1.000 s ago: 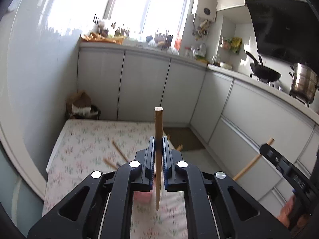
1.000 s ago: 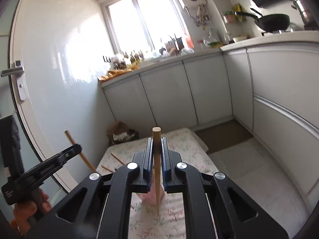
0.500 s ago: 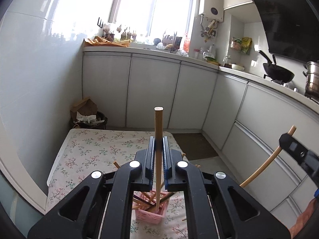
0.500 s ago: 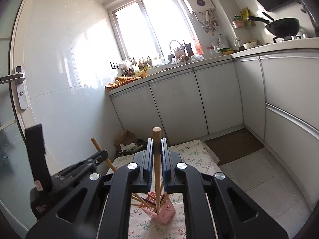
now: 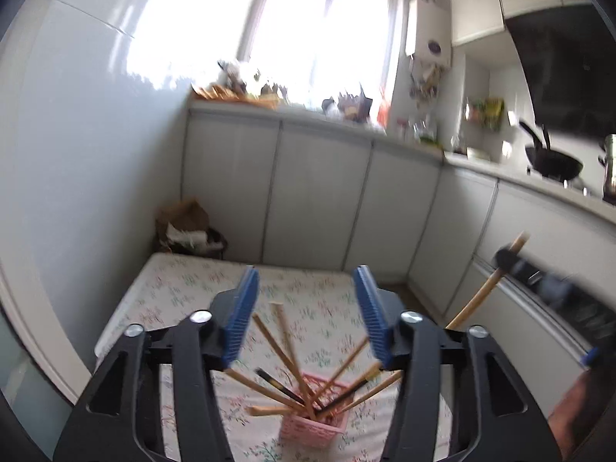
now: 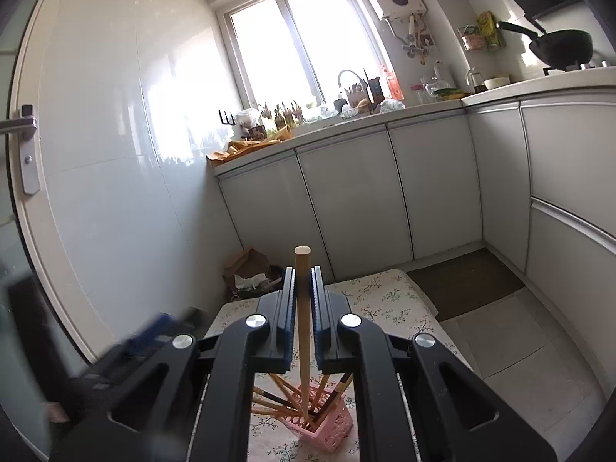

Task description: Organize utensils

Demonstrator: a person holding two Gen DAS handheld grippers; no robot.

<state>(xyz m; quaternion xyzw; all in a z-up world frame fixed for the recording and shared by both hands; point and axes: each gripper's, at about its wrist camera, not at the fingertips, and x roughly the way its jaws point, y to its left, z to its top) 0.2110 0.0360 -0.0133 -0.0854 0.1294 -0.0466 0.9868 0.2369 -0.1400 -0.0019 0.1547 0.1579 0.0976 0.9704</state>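
Left gripper [image 5: 306, 317]: jaws opening, blue pads [image 5: 240, 321] spread wide, nothing pinched between them. Directly below the gap, a pink slotted basket [image 5: 313, 429] with a fan of chopsticks [image 5: 287, 350] standing in it, tips down, tops splayed outward in all directions; a few dark-tipped ones among the pale wooden ones. One pale stick rises nearly upright through the gap, clear of both pads.

Right gripper [image 6: 303, 304]: jaws pressed together on a single wooden chopstick [image 6: 303, 308], held upright, blunt end above the pads, lower tip down inside the pink basket [image 6: 335, 429] among the sticks already there. Same gripper seen blurred at the right edge of the left wrist view [image 5: 512, 260], stick slanting down toward the basket.

Left gripper seen as a dark blur low at the left in the right wrist view [image 6: 161, 331]; jaw state not readable there.

Basket on a floral cloth [image 5: 184, 288] covering a low surface. Beyond it: white cabinet fronts [image 6: 346, 208], cluttered counter under a bright window [image 6: 296, 42], a bin with crumpled paper [image 5: 184, 227] in the corner. Black wok [image 5: 552, 161] on the stove to the right. Door handle [image 6: 23, 142] at far left of the right wrist view.
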